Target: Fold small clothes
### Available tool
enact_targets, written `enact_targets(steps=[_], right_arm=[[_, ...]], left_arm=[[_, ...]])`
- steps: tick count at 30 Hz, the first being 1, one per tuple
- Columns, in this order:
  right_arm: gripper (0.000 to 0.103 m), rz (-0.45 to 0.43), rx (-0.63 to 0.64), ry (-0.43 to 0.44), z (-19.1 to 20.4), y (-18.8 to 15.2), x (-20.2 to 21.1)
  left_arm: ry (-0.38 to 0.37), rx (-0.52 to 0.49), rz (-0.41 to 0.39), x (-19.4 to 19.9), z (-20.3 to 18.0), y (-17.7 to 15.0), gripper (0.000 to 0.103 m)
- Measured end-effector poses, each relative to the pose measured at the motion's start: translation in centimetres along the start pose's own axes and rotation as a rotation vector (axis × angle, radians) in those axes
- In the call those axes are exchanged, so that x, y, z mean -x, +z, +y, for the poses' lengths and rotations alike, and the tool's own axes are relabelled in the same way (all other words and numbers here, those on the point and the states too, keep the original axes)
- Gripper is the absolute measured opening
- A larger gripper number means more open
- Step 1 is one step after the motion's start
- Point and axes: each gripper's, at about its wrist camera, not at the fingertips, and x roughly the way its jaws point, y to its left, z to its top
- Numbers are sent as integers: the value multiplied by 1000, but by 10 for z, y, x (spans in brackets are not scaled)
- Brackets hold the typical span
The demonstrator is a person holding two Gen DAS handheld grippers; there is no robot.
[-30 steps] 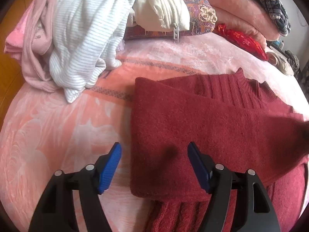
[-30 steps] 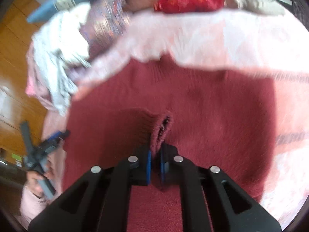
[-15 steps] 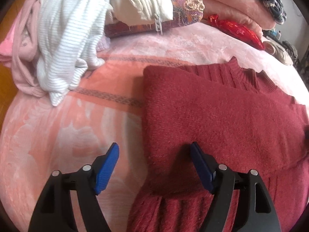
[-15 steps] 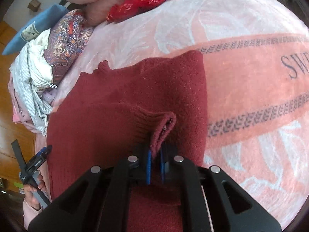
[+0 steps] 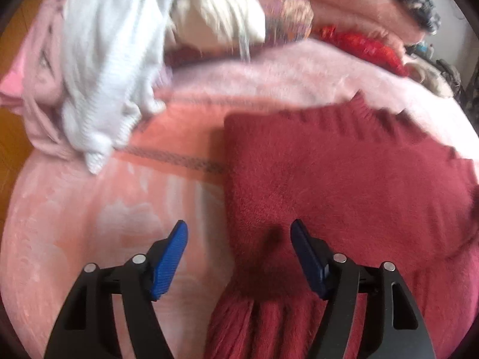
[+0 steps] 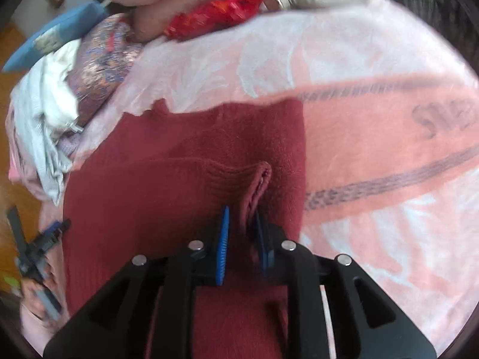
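Maroon sweater (image 6: 167, 209) lies sleeve-folded on the pink blanket (image 6: 374, 239). Right gripper (image 6: 241, 227), clamped a moment ago, is opening off the cuff (image 6: 236, 176), marking this fold placed. Left gripper (image 5: 239, 239), wide and closing slightly, holds nothing.

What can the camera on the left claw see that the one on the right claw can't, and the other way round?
Only the left view shows the left claw from behind, hanging over the edge of the red sweater, its jaws closing on nothing, and a dark plaid cloth at the far right.

Only the right view shows the right claw, its jaws opening around the sweater's ribbed cuff, dark lettering on the blanket, and a blue book-like thing.

Both show the sweater, the pink blanket, the heap of pale clothes and a red pouch.
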Motion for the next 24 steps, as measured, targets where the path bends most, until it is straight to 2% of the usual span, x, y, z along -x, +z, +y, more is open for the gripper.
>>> enact_targets(steps=[2, 5, 6, 8, 11, 13, 16, 17, 19, 22, 24], right_arm=[[28, 28, 18, 72, 17, -8, 8], [28, 125, 1, 146, 45, -23, 2], [28, 151, 3, 150, 56, -28, -3], [28, 139, 35, 139, 71, -29, -6], [28, 126, 47, 108, 78, -21, -17], [28, 151, 26, 118, 73, -18, -30], [24, 197, -6, 57, 50, -25, -48], [19, 215, -31, 74, 38, -31, -57], [17, 201, -54, 116, 29, -35, -62], [17, 208, -38, 101, 32, -33, -61], [17, 193, 0, 77, 39, -34, -58]], left_arm=[[-46, -6, -43, 25, -6, -2, 71], [-104, -30, -37, 43, -26, -4, 72], [-134, -36, -29, 45, -34, -5, 72], [-165, -56, -5, 42, -46, -7, 72], [-129, -70, 10, 24, -57, -9, 72], [-116, -62, 56, 7, -55, -11, 71], [-107, -58, 104, -18, -43, -18, 72], [-120, -57, 105, -21, -41, -22, 72], [-128, -60, 84, -23, -39, -26, 73], [-86, -95, 70, -24, -47, -28, 74], [-97, -79, 74, -23, -45, -26, 74]])
